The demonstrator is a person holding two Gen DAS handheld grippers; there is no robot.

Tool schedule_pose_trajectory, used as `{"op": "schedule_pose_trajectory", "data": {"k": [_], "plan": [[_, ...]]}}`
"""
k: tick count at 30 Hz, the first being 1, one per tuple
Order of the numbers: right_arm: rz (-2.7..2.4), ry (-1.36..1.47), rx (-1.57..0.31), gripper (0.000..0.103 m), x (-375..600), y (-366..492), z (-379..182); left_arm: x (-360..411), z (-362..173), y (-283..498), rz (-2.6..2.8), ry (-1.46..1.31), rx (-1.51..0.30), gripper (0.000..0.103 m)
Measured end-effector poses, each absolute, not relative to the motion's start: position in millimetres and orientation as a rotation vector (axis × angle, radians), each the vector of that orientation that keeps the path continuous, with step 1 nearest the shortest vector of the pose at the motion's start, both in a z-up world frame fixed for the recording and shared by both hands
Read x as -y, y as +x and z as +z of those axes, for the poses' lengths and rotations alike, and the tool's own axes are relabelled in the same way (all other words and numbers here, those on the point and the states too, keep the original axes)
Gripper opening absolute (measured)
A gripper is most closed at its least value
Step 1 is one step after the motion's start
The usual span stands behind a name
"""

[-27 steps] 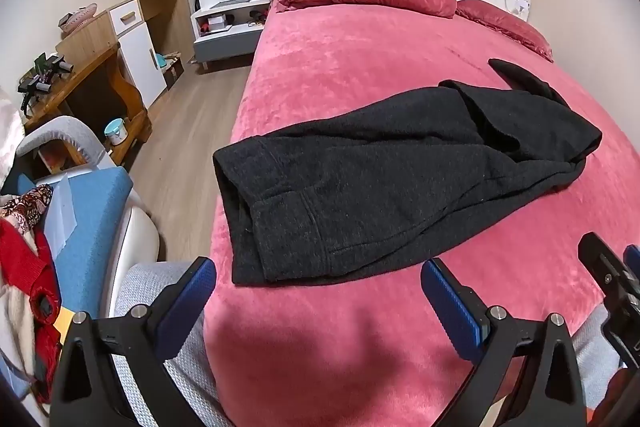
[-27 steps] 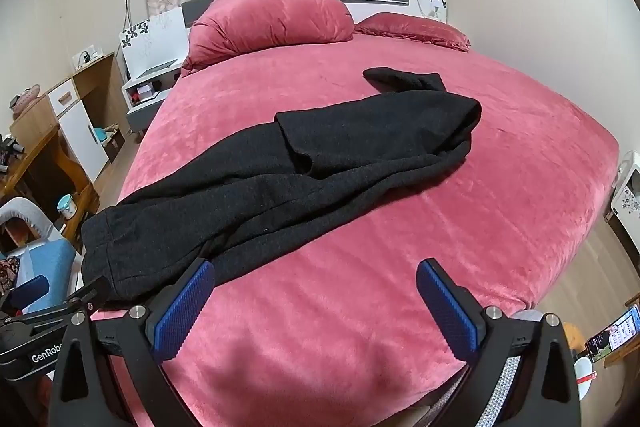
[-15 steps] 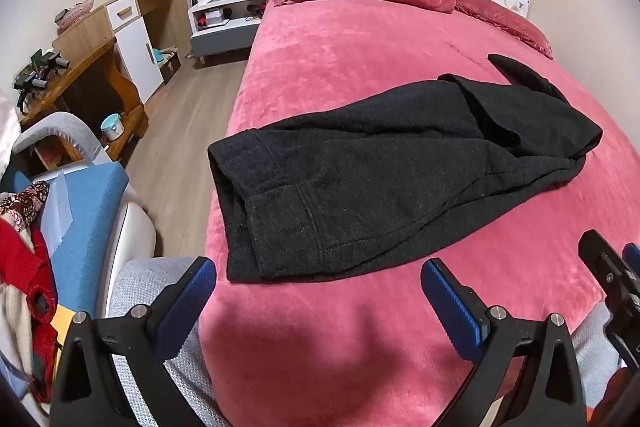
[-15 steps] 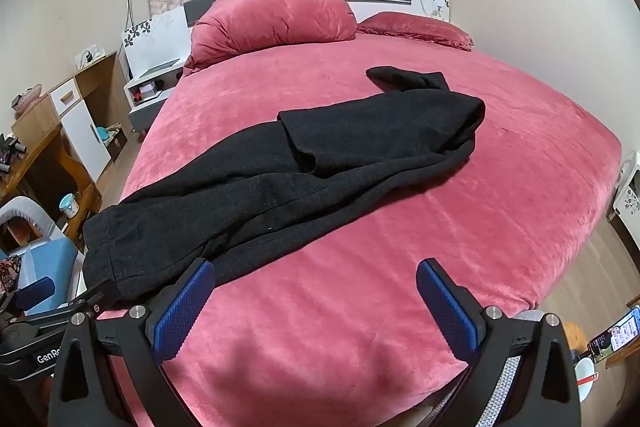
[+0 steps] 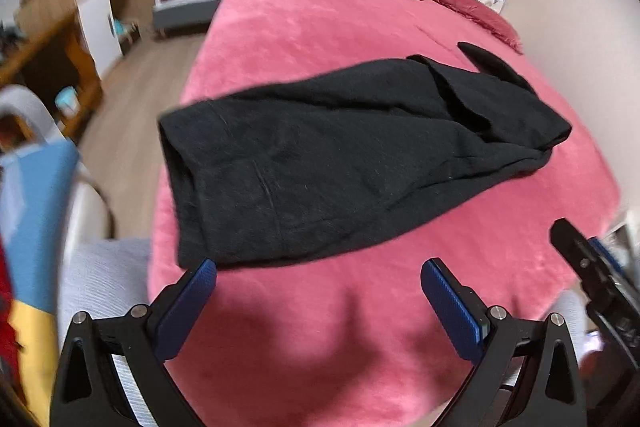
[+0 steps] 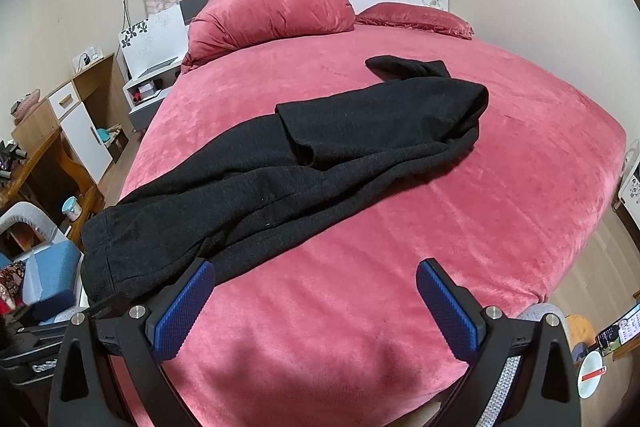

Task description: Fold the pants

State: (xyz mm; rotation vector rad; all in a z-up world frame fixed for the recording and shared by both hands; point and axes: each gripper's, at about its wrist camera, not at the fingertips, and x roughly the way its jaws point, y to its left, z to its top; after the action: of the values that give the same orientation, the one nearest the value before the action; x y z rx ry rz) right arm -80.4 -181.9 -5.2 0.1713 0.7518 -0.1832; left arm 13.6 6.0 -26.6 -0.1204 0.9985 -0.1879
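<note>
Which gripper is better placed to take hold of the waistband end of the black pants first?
Left. The left gripper hangs open right at the waistband end of the black pants, one pad almost at its hem. The right gripper is also open, but faces mostly bare bedspread, waistband off to its side.

My fingers (image 6: 182, 309) wore ribbed blue rubber pads on matt black plastic, with shiny metal screws. The pants (image 6: 288, 163) were a dull, nubby black knit. The bed (image 6: 460, 227) had a soft pink plush cover with a faint sheen. The cabinet (image 6: 86, 107) looked like smooth wood.
</note>
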Motion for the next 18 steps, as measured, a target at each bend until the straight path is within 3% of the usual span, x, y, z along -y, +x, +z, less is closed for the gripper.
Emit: {"op": "schedule_pose_trajectory", "data": {"k": [6, 13, 18], "plan": [[-0.195, 0.169, -0.682, 0.103, 194, -77, -11, -15, -31, 18, -0.124, -0.145, -0.988, 0.103], [-0.178, 0.035, -0.764, 0.102, 206, -46, -20, -39, -33, 26, -0.040, -0.083, -0.983, 0.101], [-0.170, -0.031, -0.763, 0.092, 217, -4, -12, -39, -34, 35, -0.092, -0.058, -0.976, 0.095]]}}
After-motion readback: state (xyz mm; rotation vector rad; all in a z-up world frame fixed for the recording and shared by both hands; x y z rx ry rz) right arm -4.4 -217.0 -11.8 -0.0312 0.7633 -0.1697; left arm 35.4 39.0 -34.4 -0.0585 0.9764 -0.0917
